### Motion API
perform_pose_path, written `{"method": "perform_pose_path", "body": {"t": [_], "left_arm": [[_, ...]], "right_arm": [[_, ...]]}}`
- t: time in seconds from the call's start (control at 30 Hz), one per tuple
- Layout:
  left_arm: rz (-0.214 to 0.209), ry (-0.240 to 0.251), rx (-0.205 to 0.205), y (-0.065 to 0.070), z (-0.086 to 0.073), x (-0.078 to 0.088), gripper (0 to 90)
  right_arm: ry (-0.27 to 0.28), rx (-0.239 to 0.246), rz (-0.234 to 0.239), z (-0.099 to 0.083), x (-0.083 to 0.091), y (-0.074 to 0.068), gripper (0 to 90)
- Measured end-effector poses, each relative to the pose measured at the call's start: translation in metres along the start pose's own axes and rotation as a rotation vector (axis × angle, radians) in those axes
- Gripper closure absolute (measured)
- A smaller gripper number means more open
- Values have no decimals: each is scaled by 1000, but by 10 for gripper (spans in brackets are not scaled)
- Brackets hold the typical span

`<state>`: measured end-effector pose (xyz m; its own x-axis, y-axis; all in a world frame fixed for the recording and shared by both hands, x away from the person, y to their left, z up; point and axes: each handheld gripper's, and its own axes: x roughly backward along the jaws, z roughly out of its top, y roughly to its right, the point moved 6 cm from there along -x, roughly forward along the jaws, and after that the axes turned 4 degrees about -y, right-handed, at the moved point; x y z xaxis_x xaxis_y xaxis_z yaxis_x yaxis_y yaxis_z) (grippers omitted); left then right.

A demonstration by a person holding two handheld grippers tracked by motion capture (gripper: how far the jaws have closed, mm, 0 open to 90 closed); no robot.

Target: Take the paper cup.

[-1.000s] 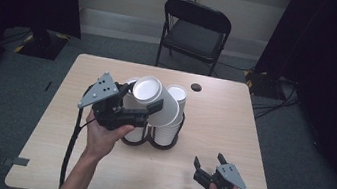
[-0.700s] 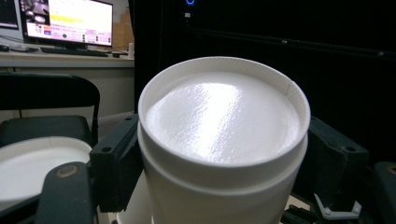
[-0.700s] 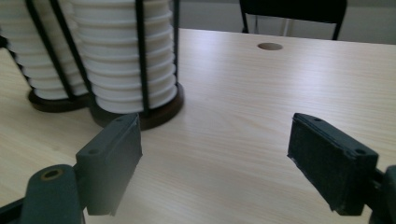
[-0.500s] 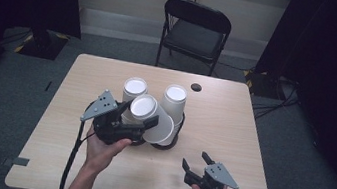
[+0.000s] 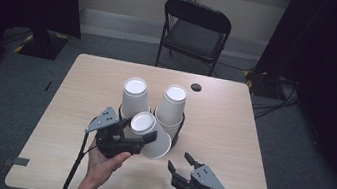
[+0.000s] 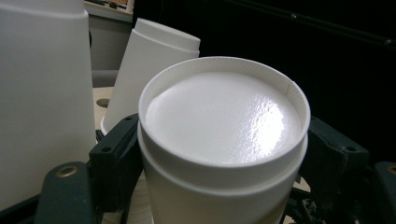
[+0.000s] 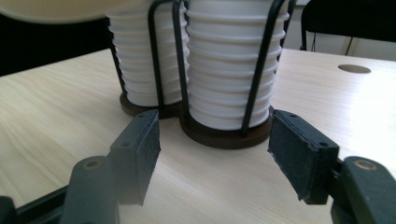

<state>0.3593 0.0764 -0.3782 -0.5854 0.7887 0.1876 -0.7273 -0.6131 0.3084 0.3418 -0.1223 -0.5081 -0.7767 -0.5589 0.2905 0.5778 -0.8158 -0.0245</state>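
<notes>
Held cup: we had the white foam cup (image 5: 150, 135), upside down and tilted, just before the racked cup stacks (image 5: 171, 106).
Handling: we judged it light, crushable; grip mid-wall, gently.
Left gripper (image 5: 142, 140): clamped on its wall.
Right gripper (image 5: 180, 162): jaws apart, just closing on nothing, facing the black wire rack (image 7: 254, 79).

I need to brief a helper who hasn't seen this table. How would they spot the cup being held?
On the wooden table, find the black wire holder with two upright stacks of white cups. Just in front, the left tool grips one white cup. It alone is tilted and off the stacks.
</notes>
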Motion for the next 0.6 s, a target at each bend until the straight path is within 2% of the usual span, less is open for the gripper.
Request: {"method": "perform_pose_path", "body": {"t": [0.07, 0.13, 0.2, 0.27, 0.3, 0.33, 0.43, 0.47, 0.5, 0.6], "left_arm": [[-1, -9, 7, 1, -5, 0, 225], [-16, -13, 34, 2, -12, 0, 225], [-14, -15, 39, 3, -15, 1, 225], [-17, -22, 41, 4, -17, 1, 225], [-8, -22, 47, 5, -20, 2, 225], [-8, -22, 47, 5, -20, 2, 224], [-30, -13, 89, 5, -24, 6, 224], [-30, -13, 89, 5, -24, 6, 224], [-38, -20, 115, 5, -27, 7, 225], [-47, -31, 136, 2, -33, 7, 225]], "right_arm": [[9, -2, 6, 1, 0, -1, 348], [32, 1, 52, 2, 2, -5, 401], [51, 1, 81, 3, 3, -8, 401], [57, 6, 88, 4, 4, -9, 405], [63, 30, 109, 3, 3, -14, 408], [63, 30, 109, 3, 3, -14, 408], [75, 55, 139, 3, 2, -21, 408], [75, 55, 139, 3, 2, -21, 408], [86, 56, 166, 3, 2, -24, 423], [104, 58, 179, 4, 2, -27, 428]]}}
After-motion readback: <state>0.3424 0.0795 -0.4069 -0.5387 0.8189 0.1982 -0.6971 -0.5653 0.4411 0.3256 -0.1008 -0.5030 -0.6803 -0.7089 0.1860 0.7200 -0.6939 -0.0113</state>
